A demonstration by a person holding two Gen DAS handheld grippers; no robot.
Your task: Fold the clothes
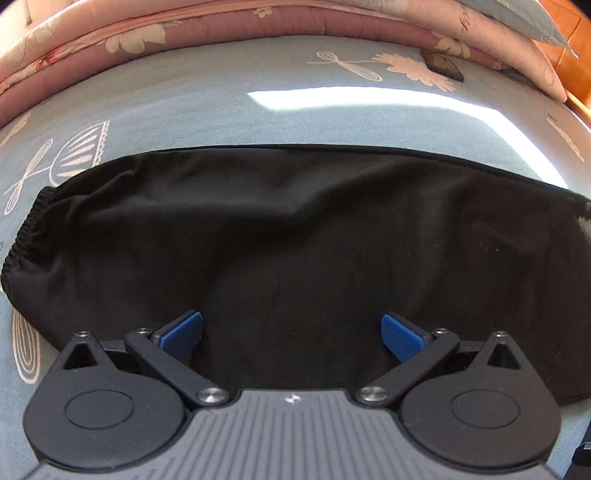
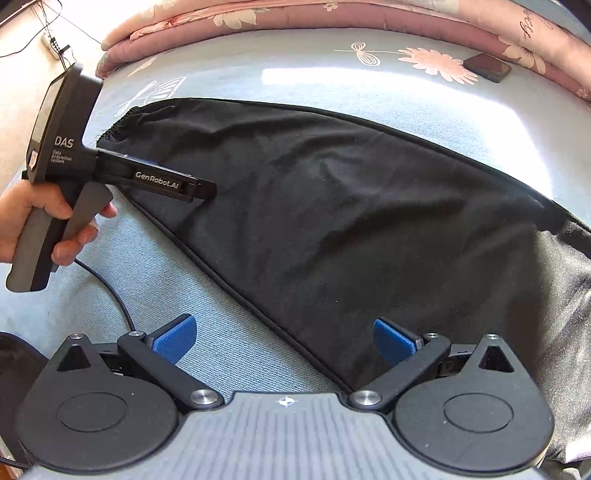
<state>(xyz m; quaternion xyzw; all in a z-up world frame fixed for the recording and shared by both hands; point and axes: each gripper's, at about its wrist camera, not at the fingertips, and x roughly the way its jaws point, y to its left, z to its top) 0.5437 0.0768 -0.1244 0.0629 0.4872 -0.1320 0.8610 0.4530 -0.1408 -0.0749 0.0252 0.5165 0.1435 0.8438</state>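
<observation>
Garment: a black garment (image 1: 295, 240) with a gathered elastic band (image 1: 22, 236) at one end is laid flat on the light blue printed bed sheet (image 1: 184, 118); it looks like trousers or a skirt already doubled lengthwise, though the type cannot be confirmed.
Left gripper: the left gripper (image 1: 291, 332) is held over the near edge of the cloth, close to the elastic end; its blue pads (image 1: 184, 328) are spread wide and nothing is gripped.
Right gripper: the right gripper (image 2: 284, 339) is held low over the near seamed edge (image 2: 236, 291) further along the garment; its jaws are likewise wide apart and empty.
Step in hand: judged to be the approach for a crosswise fold.
Method: all layers of the near edge should be pinched by both grippers, then lifted evenly, so that the seams stay aligned and no layer is dragged out of line.
Surroundings: a pink floral quilt (image 1: 258, 26) is folded along the far side, and a small dark flat object (image 2: 487, 66) lies on the sheet beside it.
Hidden: the garment's far end is cut off at the right of both views; the layer count is not discernible; whether the pads touch the cloth cannot be told.
</observation>
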